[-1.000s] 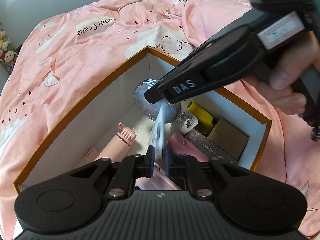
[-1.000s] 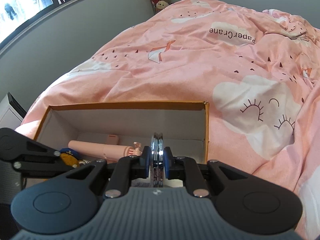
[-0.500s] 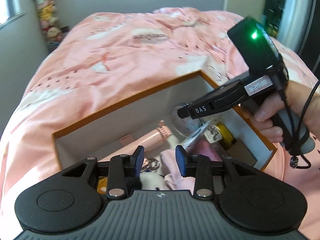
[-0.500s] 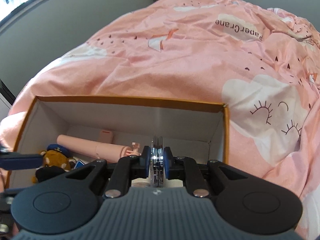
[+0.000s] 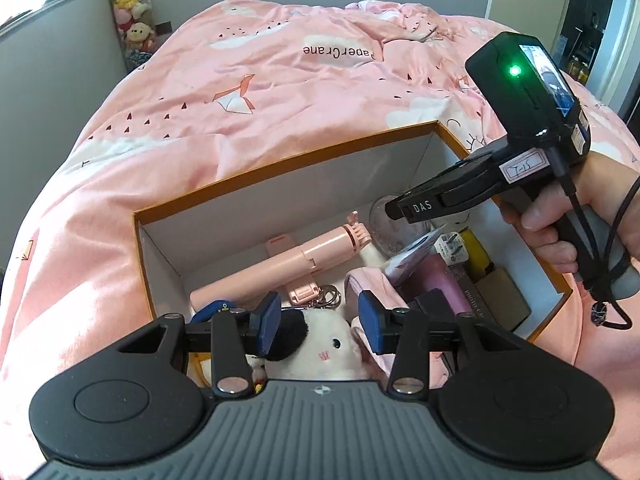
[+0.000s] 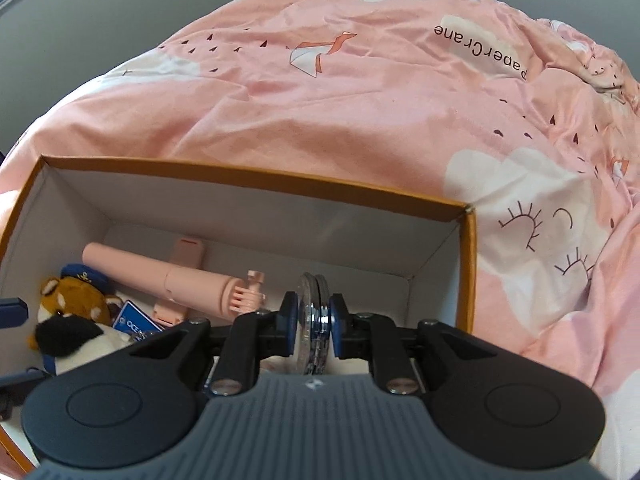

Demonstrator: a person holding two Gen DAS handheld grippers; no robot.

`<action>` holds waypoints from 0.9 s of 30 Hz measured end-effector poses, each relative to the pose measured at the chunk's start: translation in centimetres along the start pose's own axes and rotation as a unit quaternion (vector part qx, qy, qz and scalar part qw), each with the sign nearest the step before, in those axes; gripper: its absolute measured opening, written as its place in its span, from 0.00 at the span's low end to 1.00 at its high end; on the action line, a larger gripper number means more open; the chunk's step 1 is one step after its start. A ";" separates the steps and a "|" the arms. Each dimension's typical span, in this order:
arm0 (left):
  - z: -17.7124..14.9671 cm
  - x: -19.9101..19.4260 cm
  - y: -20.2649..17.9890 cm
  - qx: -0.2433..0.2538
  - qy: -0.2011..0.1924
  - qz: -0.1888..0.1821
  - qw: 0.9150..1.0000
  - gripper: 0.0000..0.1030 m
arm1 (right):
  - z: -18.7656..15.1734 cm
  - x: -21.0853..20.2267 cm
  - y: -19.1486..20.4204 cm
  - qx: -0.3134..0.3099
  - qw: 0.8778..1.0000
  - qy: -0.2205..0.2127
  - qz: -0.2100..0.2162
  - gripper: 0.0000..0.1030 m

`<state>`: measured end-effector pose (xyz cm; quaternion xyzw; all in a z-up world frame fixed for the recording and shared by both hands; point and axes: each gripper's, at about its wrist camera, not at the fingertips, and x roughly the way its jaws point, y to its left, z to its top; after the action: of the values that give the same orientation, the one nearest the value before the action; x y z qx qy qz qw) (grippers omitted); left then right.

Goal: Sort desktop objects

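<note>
Fingers of the right gripper are standing on either side of a round clear compact held on edge, its flat faces turned toward the two pads; the jaws are easing apart, and the gaps are so thin that I cannot tell whether the pads are pressing the disc at all. It is hanging upright over the far right corner of the orange-rimmed box, just inside the end wall, so from here the drop looks like a short one straight down between the wall and the pink selfie stick, which is lying lengthwise along the back wall. The left gripper is hovering over the near left part of the same box, its fingers widening with nothing between them, a white plush toy directly beneath. The right hand is plainly the nearer one to that corner, the left well apart.
</note>
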<state>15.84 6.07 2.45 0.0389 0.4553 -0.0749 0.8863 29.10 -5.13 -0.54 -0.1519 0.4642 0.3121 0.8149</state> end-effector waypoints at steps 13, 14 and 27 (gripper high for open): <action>-0.5 -1.1 -0.3 -0.006 0.000 0.000 1.000 0.48 | 0.1 -2.0 0.9 -0.057 0.995 -0.031 -0.073 0.17; -0.5 -1.3 -0.3 -0.007 -0.002 0.001 1.000 0.48 | 0.1 -2.2 0.9 -0.057 0.995 -0.033 -0.073 0.17; -1.5 -6.3 -1.1 -0.077 -0.096 -0.008 0.992 0.49 | -4.0 -11.5 0.9 -0.015 0.991 -0.129 -0.020 0.19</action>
<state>10.80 5.79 6.73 -0.0405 0.3727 -0.0500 0.9257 21.52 -10.84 7.20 -0.1319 0.3469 0.3196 0.8718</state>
